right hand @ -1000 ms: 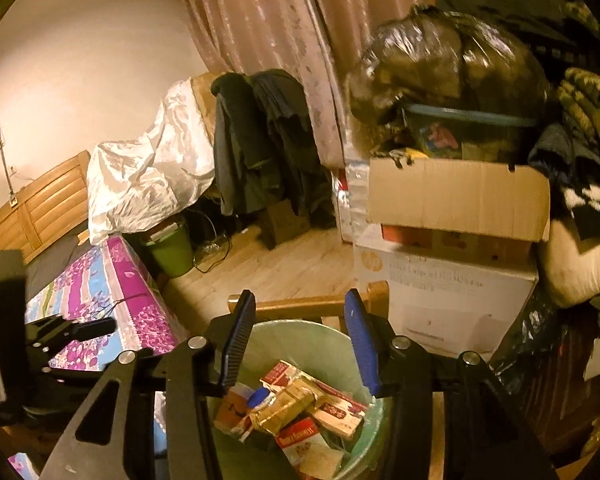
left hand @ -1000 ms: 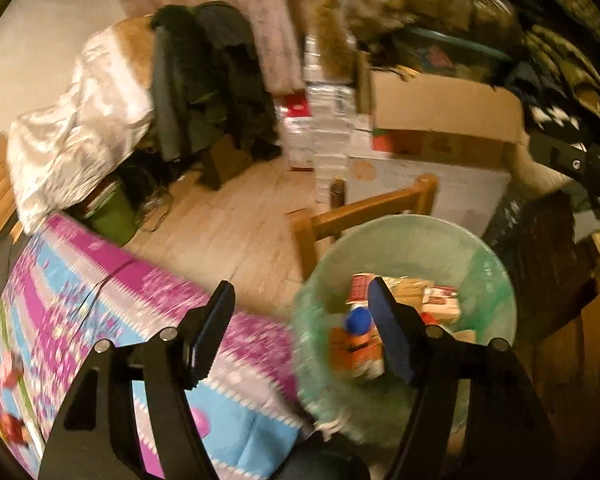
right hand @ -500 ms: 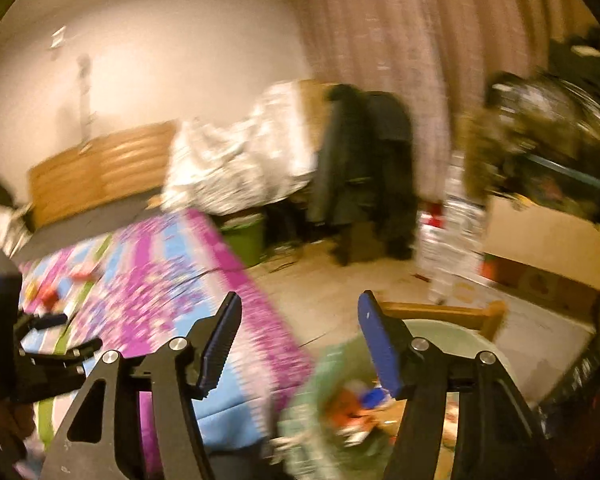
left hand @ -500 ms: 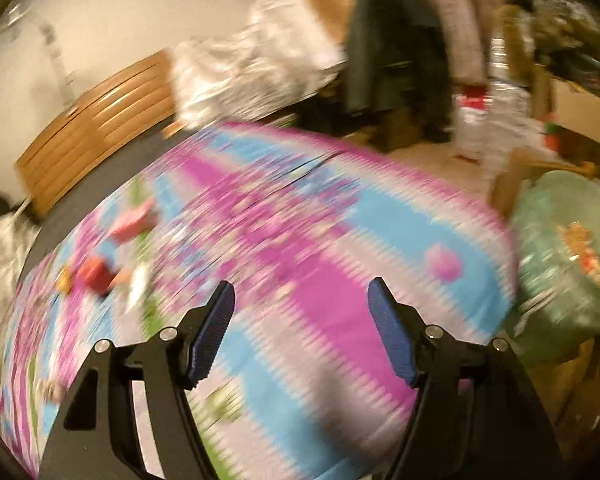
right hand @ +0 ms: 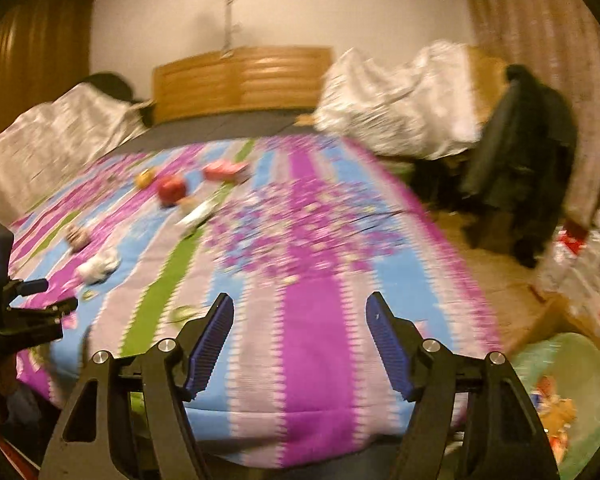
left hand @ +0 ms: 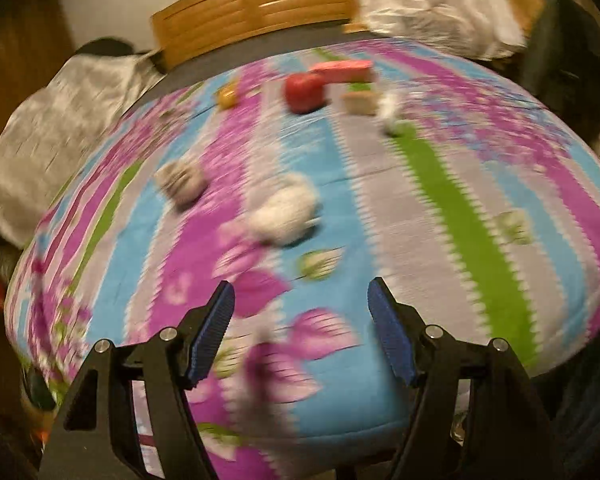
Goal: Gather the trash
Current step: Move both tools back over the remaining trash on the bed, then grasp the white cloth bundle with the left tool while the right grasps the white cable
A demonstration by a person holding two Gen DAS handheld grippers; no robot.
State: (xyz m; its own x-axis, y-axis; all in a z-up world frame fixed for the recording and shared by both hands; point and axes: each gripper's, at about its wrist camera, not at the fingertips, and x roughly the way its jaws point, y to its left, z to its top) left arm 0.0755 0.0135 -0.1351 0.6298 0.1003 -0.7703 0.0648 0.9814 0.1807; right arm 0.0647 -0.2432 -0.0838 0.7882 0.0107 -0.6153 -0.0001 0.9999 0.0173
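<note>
Striped bedspread (left hand: 452,208): white crumpled wad (left hand: 282,210), red round item (left hand: 305,92), pink box (left hand: 342,71), yellow piece (left hand: 227,97).

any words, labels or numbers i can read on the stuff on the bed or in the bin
None can be read.
Red item and pink box on the bedspread: any print is lost to motion blur.
Packets in the green bin: colours only, lettering too blurred.

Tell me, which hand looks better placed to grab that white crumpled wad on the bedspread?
Probably left: the white crumpled wad lies just ahead of the left gripper, jaws empty; in the right view it sits far off to the side.
</note>
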